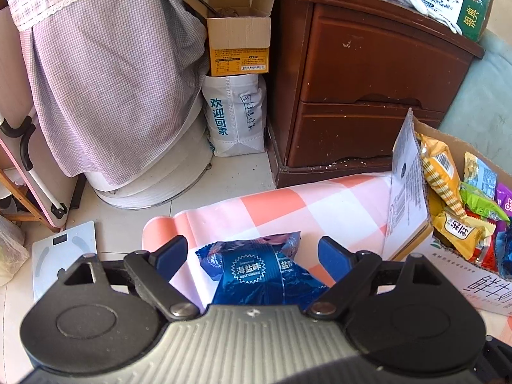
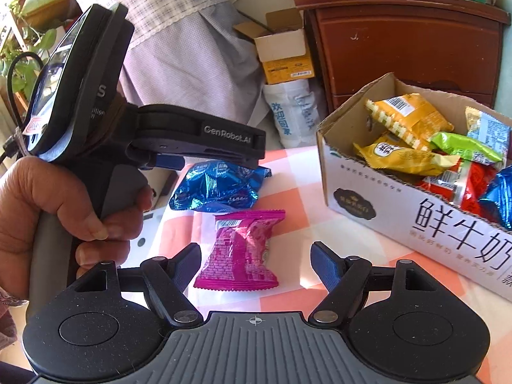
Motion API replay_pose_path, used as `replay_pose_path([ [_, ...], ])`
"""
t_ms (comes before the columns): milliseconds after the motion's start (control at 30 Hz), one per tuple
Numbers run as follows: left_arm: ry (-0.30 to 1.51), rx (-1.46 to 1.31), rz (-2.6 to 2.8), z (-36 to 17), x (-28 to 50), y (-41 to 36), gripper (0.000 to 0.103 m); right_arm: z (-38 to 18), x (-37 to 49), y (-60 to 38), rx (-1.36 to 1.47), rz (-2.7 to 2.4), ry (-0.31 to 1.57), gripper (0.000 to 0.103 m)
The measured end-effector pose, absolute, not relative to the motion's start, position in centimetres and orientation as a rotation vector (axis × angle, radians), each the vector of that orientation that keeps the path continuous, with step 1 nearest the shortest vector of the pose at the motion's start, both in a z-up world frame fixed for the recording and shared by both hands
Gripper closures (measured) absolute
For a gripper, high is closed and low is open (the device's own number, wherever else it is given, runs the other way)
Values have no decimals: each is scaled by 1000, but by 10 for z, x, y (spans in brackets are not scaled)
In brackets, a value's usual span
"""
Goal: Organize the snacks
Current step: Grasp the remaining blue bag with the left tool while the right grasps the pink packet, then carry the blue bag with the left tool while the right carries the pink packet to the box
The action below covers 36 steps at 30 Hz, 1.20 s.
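Bright daylight, sharp focus, fisheye-bent edges.

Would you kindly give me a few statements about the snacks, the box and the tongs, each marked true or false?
1. A blue snack packet lies between the open fingers of the left tongs. True.
2. The right tongs are clamped shut on the magenta snack packet. False: their fingers stand apart on either side of it, not pressing it.
3. The cardboard box holds several snack packets. True.
4. The magenta packet is inside the box. False: it lies on the checked tablecloth, outside the box.
5. The wooden cabinet has a drawer pulled wide open. False: its drawers are shut.
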<state>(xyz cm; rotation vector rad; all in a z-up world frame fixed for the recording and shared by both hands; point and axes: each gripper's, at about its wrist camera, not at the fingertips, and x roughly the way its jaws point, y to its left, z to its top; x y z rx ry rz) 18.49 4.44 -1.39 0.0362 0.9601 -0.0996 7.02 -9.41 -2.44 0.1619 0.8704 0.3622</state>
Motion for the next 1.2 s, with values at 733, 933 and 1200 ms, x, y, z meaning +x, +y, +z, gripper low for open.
replay_pose_path([
  [733, 986, 105, -97, -30, 192, 52, 19, -54, 80, -58, 48, 357, 843, 36],
  [933, 997, 98, -116, -34, 188, 48, 39, -51, 85, -72, 101, 343, 863, 63],
  [1200, 984, 81, -127, -26, 176, 48, 49, -45, 80, -92, 127, 326, 885, 67],
])
